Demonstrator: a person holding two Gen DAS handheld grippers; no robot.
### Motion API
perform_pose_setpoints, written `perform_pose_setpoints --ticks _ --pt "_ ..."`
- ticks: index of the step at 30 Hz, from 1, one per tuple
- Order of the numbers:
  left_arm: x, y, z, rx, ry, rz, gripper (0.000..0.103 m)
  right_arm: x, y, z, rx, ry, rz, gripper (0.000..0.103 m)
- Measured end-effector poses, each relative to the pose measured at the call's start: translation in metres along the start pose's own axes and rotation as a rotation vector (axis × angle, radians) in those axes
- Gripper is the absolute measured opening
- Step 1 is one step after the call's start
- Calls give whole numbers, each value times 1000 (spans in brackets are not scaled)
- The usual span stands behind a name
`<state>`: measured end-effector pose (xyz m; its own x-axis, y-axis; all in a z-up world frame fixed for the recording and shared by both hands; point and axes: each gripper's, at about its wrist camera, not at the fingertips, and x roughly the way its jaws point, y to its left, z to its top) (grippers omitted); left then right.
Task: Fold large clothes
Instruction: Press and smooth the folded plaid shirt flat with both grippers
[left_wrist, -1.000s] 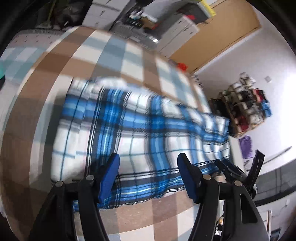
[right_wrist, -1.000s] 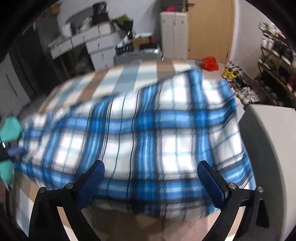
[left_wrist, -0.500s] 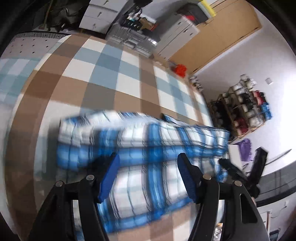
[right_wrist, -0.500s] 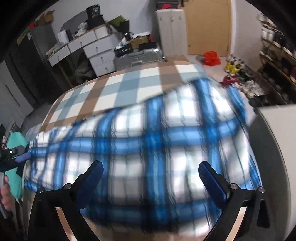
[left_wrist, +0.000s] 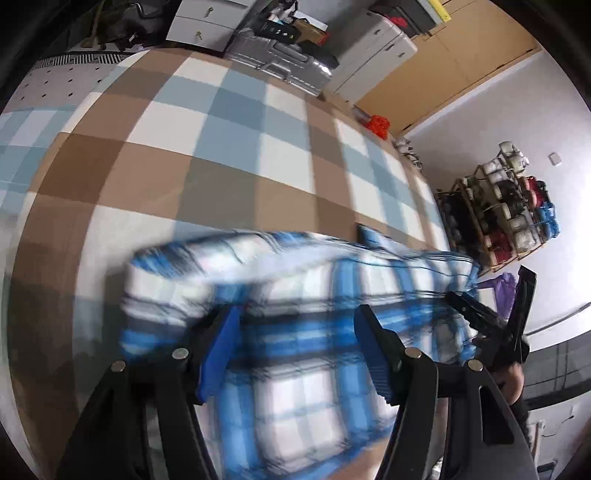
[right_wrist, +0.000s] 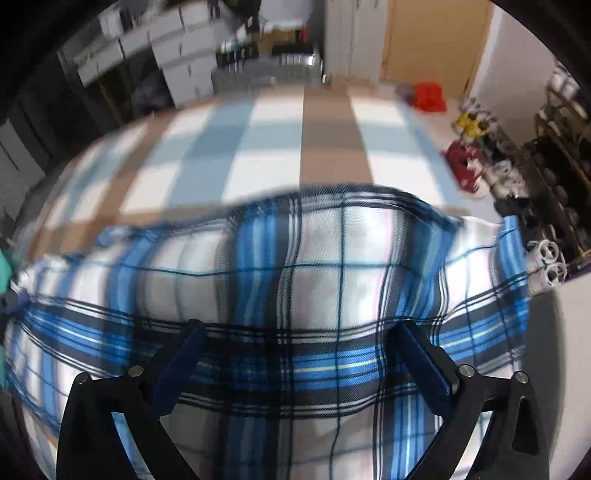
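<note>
Both grippers, left (left_wrist: 295, 343) and right (right_wrist: 299, 354), hover jaws spread over the plaid garment (right_wrist: 314, 277) (blurred) on the checked bedspread (left_wrist: 221, 147).

blue-white plaid garment (right_wrist: 332, 280), brown-blue checked cover (left_wrist: 229, 147)

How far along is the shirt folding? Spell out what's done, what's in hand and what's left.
Done: the blue plaid shirt lies on the checked bedspread as a compact, layered bundle. In hand: nothing gripped; left gripper and right gripper both stand open over it. Left: probably a final fold or tidy, though blur hides the edges.
</note>
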<state>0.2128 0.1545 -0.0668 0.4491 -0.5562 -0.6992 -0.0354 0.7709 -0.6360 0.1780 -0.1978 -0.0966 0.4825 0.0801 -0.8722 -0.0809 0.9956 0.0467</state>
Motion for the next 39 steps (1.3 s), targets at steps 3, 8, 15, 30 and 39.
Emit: perform_pose_setpoints --ticks 3,8,15,30,39 --pt "-5 -42 -23 95 1 -76 60 -35 37 -21 -34 -47 179 102" --pt "15 -89 -70 214 15 -36 60 -49 86 -78 -77 -57 184 103" --pt "49 -75 -81 203 15 121 59 -16 115 -111 -214 -21 5 103" --pt "-27 -39 -105 191 -165 442 58 -47 -36 -101 205 -129 -51 102" --pt "-6 -15 -100 214 -120 506 60 -24 -39 -99 183 -78 -58 102"
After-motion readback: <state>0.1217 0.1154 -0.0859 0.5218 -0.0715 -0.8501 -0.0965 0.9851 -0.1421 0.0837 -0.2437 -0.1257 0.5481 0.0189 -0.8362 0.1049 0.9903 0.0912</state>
